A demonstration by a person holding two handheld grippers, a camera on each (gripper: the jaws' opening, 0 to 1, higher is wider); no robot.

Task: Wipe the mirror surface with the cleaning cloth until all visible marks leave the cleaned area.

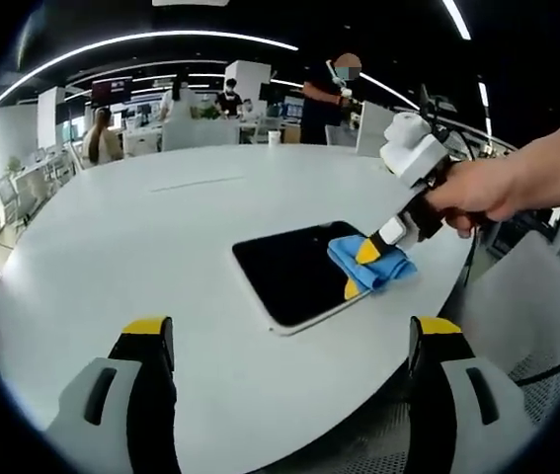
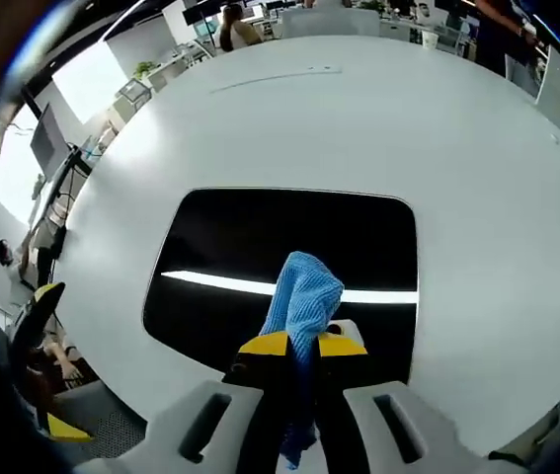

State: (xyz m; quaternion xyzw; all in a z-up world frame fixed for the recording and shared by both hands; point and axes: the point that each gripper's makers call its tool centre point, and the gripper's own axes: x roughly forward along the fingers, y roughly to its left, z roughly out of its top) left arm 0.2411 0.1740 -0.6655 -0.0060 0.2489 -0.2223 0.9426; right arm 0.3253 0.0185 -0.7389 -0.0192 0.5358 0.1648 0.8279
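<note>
A dark rectangular mirror (image 1: 297, 270) lies flat on the white round table (image 1: 161, 247). In the right gripper view the mirror (image 2: 260, 247) reflects a bright ceiling light strip. My right gripper (image 2: 302, 346) is shut on a blue cleaning cloth (image 2: 302, 291), which presses on the mirror's near edge. From the left gripper view, the right gripper (image 1: 360, 270) comes in from the right, held by a hand, with the cloth (image 1: 373, 262) on the mirror's right end. My left gripper (image 1: 294, 341) hovers open above the table, short of the mirror, with nothing between its fingers.
A grey mesh chair (image 1: 526, 316) stands at the table's right edge. Several people (image 1: 102, 133) sit or stand at desks far behind the table. Another chair with yellow parts (image 2: 38, 316) sits below the table's left edge in the right gripper view.
</note>
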